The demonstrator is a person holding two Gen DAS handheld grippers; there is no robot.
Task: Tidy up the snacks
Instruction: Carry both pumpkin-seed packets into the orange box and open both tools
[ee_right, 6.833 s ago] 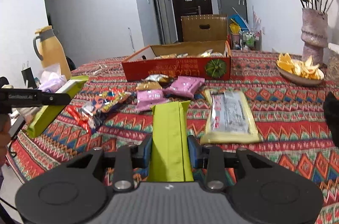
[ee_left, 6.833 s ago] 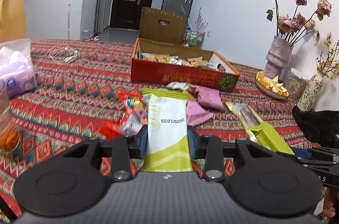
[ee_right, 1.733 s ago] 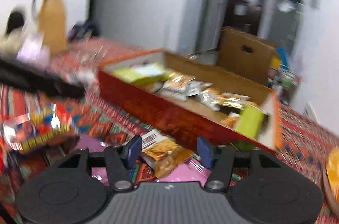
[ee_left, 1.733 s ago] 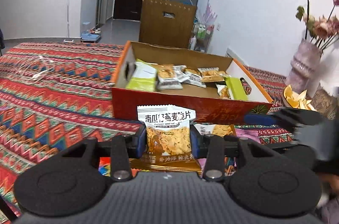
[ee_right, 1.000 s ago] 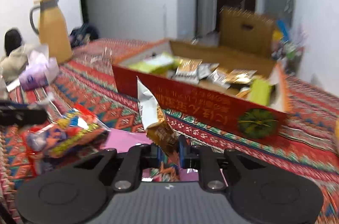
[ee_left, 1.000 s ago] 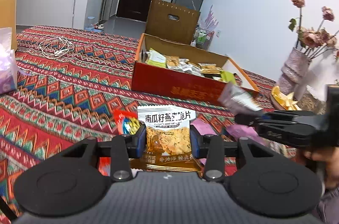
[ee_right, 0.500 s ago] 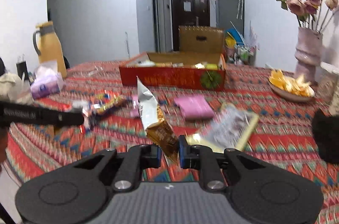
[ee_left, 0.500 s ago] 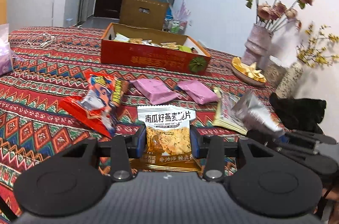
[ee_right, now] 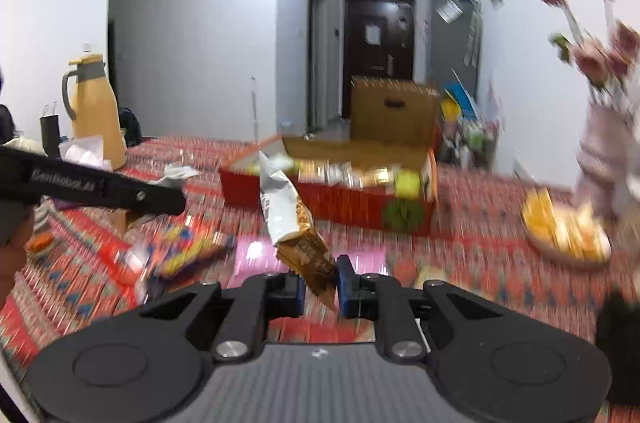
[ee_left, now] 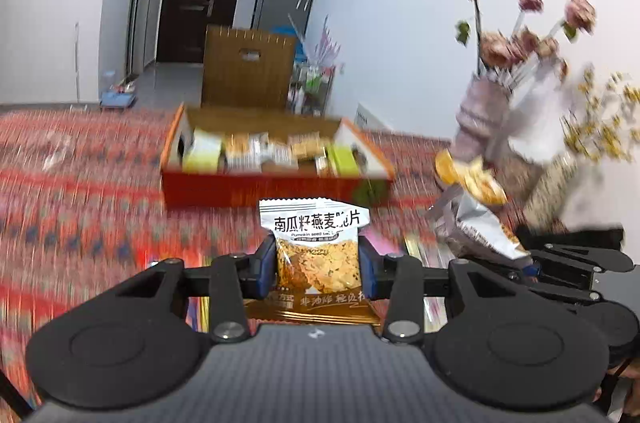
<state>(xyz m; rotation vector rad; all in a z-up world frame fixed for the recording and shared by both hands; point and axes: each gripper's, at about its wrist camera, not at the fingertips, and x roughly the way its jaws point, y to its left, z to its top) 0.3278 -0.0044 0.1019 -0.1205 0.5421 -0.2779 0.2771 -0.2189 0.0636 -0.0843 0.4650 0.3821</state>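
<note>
Two snack packets in hand, one per gripper. Left wrist view: left gripper clenched on an oat-crisp packet, held upright and flat between the pads; red snack box ahead on the patterned tablecloth, already part filled; right gripper to the right, carrying a crumpled packet; vase of dried flowers and fruit dish beyond. Right wrist view: right gripper pinched tight on the crumpled packet by its lower corner — packet leaning left; box ahead; loose snacks below; left gripper at left. Judgement: carrying to the box — clear its near wall, release over bare floor, one packet at a time, keeping well off the vase
</note>
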